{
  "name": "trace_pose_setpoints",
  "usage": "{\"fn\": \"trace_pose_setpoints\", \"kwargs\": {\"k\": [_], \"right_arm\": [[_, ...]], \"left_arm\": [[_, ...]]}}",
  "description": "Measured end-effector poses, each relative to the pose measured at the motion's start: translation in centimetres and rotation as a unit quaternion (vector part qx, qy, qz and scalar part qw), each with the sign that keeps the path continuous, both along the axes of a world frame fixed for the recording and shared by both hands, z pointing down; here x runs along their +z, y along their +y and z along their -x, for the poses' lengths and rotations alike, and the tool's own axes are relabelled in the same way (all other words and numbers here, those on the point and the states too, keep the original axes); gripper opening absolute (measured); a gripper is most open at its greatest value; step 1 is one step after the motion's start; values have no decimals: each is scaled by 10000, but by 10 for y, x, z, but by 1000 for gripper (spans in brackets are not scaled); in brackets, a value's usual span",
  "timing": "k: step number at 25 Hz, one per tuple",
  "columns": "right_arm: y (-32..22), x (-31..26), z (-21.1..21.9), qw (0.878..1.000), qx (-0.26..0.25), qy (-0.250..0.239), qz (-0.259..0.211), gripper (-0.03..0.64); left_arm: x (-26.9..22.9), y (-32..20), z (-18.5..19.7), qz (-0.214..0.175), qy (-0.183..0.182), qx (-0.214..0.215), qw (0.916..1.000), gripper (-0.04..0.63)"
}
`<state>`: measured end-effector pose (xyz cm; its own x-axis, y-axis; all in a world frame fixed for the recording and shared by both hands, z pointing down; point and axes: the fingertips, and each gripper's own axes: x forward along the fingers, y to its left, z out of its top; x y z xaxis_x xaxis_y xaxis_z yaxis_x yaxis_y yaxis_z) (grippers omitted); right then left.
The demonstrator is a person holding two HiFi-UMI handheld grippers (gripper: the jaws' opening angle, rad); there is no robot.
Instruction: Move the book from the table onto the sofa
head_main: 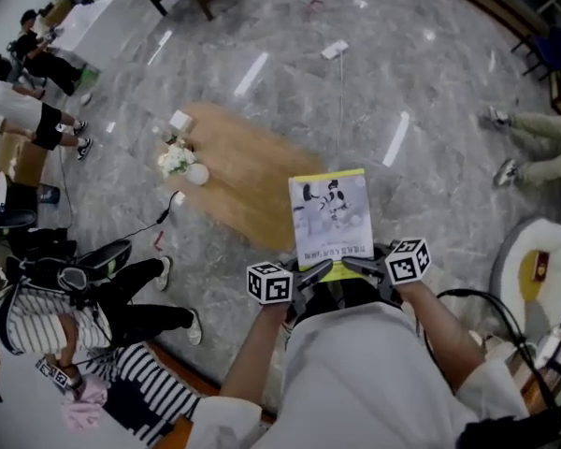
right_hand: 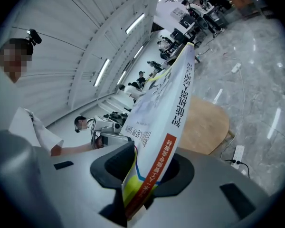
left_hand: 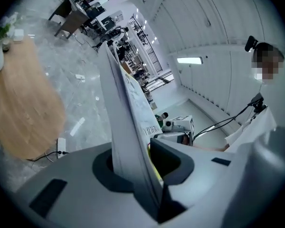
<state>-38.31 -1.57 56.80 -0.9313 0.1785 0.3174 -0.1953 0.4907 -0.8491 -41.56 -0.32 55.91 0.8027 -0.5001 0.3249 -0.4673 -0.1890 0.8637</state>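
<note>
The book (head_main: pixel 332 212), grey cover with a yellow edge, hangs in the air above the floor, just past the near end of the oval wooden table (head_main: pixel 234 176). My left gripper (head_main: pixel 310 276) is shut on its near left corner and my right gripper (head_main: pixel 363 268) is shut on its near right corner. In the left gripper view the book (left_hand: pixel 128 113) stands edge-on between the jaws. In the right gripper view the book (right_hand: pixel 164 122) shows its orange spine strip, clamped in the jaws. The sofa is not in view.
A white vase with flowers (head_main: pixel 182 165) and a small white box (head_main: pixel 180 120) stand on the table's far end. People sit on the floor at the left (head_main: pixel 37 110) and lower left (head_main: pixel 93 297). Someone's legs (head_main: pixel 538 148) lie at the right. A round white stool (head_main: pixel 538 269) stands at the right.
</note>
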Motion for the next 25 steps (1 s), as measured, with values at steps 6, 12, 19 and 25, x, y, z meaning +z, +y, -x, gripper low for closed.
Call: {"fn": "trace_pose_setpoints", "kwargs": {"k": [6,12,19,25], "right_arm": [[3,-22,-3,9981,605,8,-109,132],[6,-31,-22,9926,1194,-36,-201,133],[11,-41,-30,9829,1812,-1,-318,133],[13,-48,-60,9690,2450,24,-319,135]], "left_arm": [[-25,-1,-1,-182,53,637,9978,104],[-34,-2,-19,-228,1,1275,9916,106],[-44,-2,-26,-334,-42,1956,9801,106],[-53,-4,-57,-312,-25,2635,9642,106]]}}
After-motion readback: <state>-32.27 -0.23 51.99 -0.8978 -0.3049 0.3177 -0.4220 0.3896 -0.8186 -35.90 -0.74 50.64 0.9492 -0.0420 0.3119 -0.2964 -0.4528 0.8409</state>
